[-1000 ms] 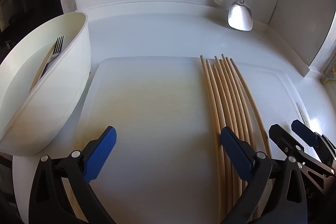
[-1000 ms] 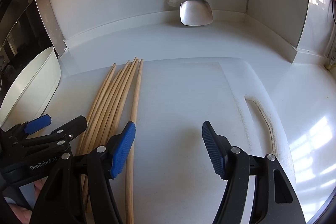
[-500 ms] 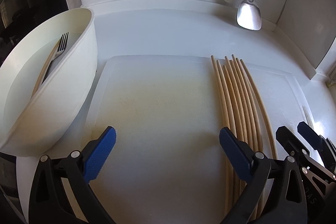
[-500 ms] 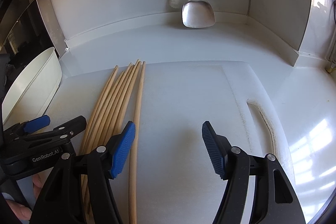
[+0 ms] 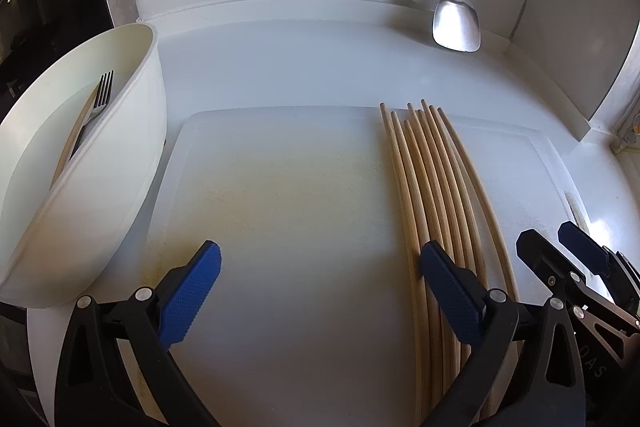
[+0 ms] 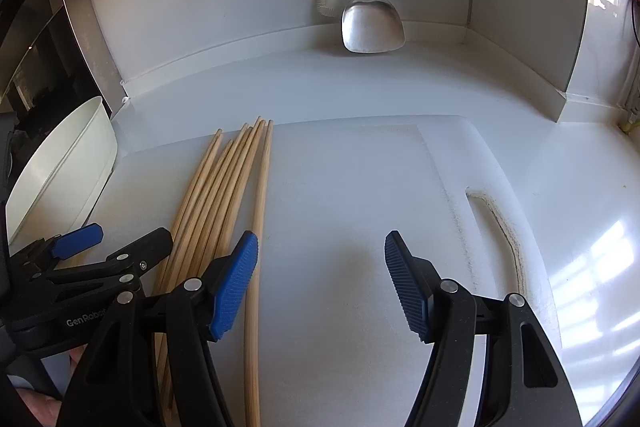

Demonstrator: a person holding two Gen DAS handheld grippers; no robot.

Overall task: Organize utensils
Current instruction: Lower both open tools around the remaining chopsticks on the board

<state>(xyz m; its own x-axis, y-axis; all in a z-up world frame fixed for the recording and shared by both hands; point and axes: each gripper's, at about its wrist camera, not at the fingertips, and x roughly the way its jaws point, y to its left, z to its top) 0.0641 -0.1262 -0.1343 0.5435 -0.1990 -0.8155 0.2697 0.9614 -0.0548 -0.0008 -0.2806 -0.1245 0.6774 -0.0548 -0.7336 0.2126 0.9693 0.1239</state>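
Wooden chopsticks [image 5: 436,195] lie bundled on the white cutting board [image 5: 280,187] between the left gripper [image 5: 320,287] and the right gripper [image 6: 320,279], both with jaws released and empty, probably ready to move them into the white bin [image 5: 132,131].

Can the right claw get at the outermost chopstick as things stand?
Probably yes: the right claw is open and empty, that chopstick lies loose on the cutting board beside its inner finger, nothing over it.
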